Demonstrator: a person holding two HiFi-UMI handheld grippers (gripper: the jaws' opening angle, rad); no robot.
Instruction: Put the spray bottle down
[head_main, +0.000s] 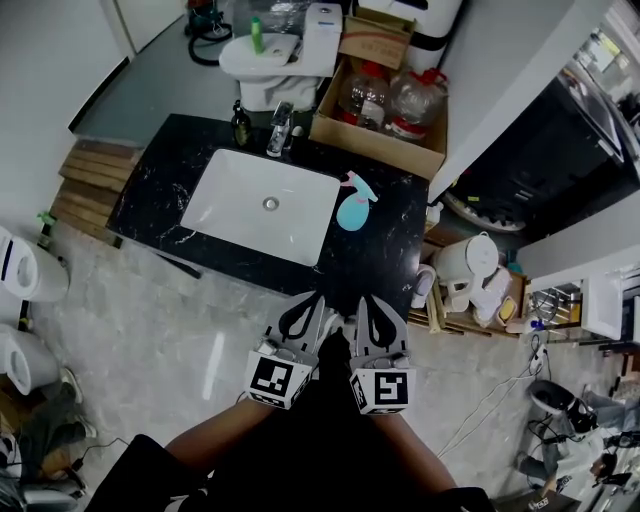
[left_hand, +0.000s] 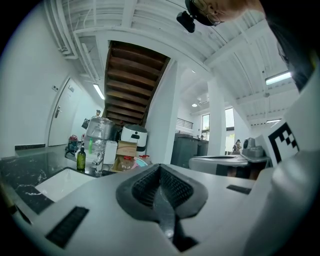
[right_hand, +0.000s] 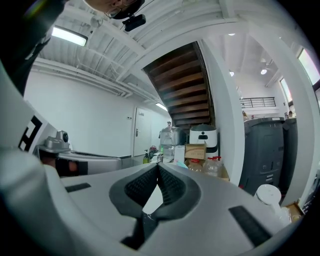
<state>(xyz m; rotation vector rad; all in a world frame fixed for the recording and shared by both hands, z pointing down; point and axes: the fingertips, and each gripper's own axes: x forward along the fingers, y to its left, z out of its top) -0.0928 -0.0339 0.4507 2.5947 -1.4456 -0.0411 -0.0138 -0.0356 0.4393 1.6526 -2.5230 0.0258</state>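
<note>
The teal spray bottle (head_main: 352, 203) with a pink trigger rests on the black marble counter (head_main: 385, 235), just right of the white sink (head_main: 225, 215). No gripper touches it. My left gripper (head_main: 312, 299) and right gripper (head_main: 368, 300) are side by side in front of the counter's near edge, well short of the bottle. In the left gripper view the left gripper (left_hand: 160, 168) has its jaws together with nothing between them. In the right gripper view the right gripper (right_hand: 158, 168) is also shut and empty. Both point roughly level toward the counter.
A faucet (head_main: 279, 130) and a dark green bottle (head_main: 241, 125) stand behind the sink. A cardboard box (head_main: 372, 140) holding water jugs sits at the counter's back right. A toilet (head_main: 275, 55) is beyond it, and a white kettle (head_main: 468, 258) sits lower at the right.
</note>
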